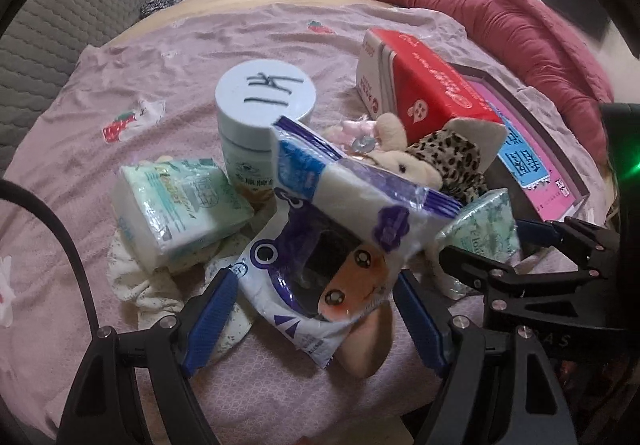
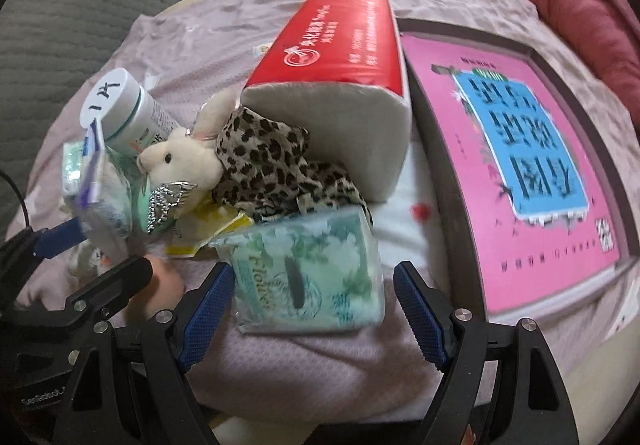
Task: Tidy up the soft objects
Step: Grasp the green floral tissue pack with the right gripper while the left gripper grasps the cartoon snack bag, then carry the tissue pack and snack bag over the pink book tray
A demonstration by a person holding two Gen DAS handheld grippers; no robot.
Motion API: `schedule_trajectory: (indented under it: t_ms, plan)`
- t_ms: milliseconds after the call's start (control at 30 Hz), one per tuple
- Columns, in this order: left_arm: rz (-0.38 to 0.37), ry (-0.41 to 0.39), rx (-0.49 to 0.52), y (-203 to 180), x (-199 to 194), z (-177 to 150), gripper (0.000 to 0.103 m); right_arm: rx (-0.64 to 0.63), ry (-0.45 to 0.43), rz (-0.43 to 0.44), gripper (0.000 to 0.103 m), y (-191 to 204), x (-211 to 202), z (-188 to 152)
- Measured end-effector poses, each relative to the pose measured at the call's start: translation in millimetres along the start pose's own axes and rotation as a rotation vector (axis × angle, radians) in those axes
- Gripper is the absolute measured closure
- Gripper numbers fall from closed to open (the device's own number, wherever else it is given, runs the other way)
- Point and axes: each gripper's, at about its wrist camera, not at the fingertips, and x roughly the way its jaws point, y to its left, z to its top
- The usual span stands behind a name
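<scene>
Both tongs stand released: left gripper (image 1: 316, 321) around the purple-white plastic tissue packet (image 1: 320, 269), seemingly propped from underneath; right gripper (image 2: 312, 309) straddles the green soft tissue pack (image 2: 312, 277) on the bed, ready for clenching next.

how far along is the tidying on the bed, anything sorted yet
Nothing looks sorted yet: the tissue packs, plush rabbit, red tissue block and jar lie jumbled together on the bed. In hand: the left hand-held gripper is open around a cartoon-printed bag, and the right hand-held gripper is open around a green tissue pack. Grasping and placing everything remains.
</scene>
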Motion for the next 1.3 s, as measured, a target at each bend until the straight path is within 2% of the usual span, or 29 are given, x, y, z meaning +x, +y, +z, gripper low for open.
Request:
schedule_trajectory:
  t_ms: [167, 267, 333, 400, 500, 600, 667, 900, 1167, 1300]
  plan:
    - [0.007, 0.02, -0.027, 7.0, 7.4, -0.5, 0.023, -0.009, -0.004, 0.005, 0.021, -0.8, 2.8, -1.6]
    - [-0.006, 0.03, -0.062, 15.3, 10.5, 0.4, 0.024, 0.011, -0.007, 0.027, 0.028, -5.1, 1.0, -3.3]
    - [-0.019, 0.029, -0.079, 18.7, 10.5, 0.0, 0.032, 0.023, -0.011, 0.042, 0.034, -7.7, -0.5, -4.7]
    - [-0.048, 0.029, -0.09, 22.3, 11.0, -0.1, 0.035, 0.035, -0.017, 0.047, 0.037, -11.0, -2.7, -6.5]
    - [-0.051, 0.027, -0.098, 23.8, 9.2, 0.1, 0.041, 0.076, -0.03, 0.059, 0.039, -20.1, -7.0, -9.1]
    - [-0.043, 0.004, -0.083, 20.9, 3.0, 0.2, 0.051, 0.132, -0.065, 0.073, 0.04, -33.2, -18.2, -11.7]
    - [-0.047, -0.018, -0.078, 20.2, -3.7, 1.1, 0.052, 0.165, -0.099, 0.084, 0.04, -41.3, -28.0, -14.4]
    - [-0.084, -0.08, -0.1, 22.4, -26.9, 3.7, 0.068, 0.185, -0.201, 0.096, 0.04, -44.2, -54.5, -15.6]
    - [-0.097, -0.115, -0.12, 24.0, -46.2, 1.7, 0.074, 0.163, -0.267, 0.093, 0.04, -38.2, -69.7, -15.9]
    - [-0.097, -0.16, -0.105, 18.6, -64.5, 1.1, 0.074, 0.169, -0.315, 0.091, 0.04, -40.7, -79.8, -17.1]
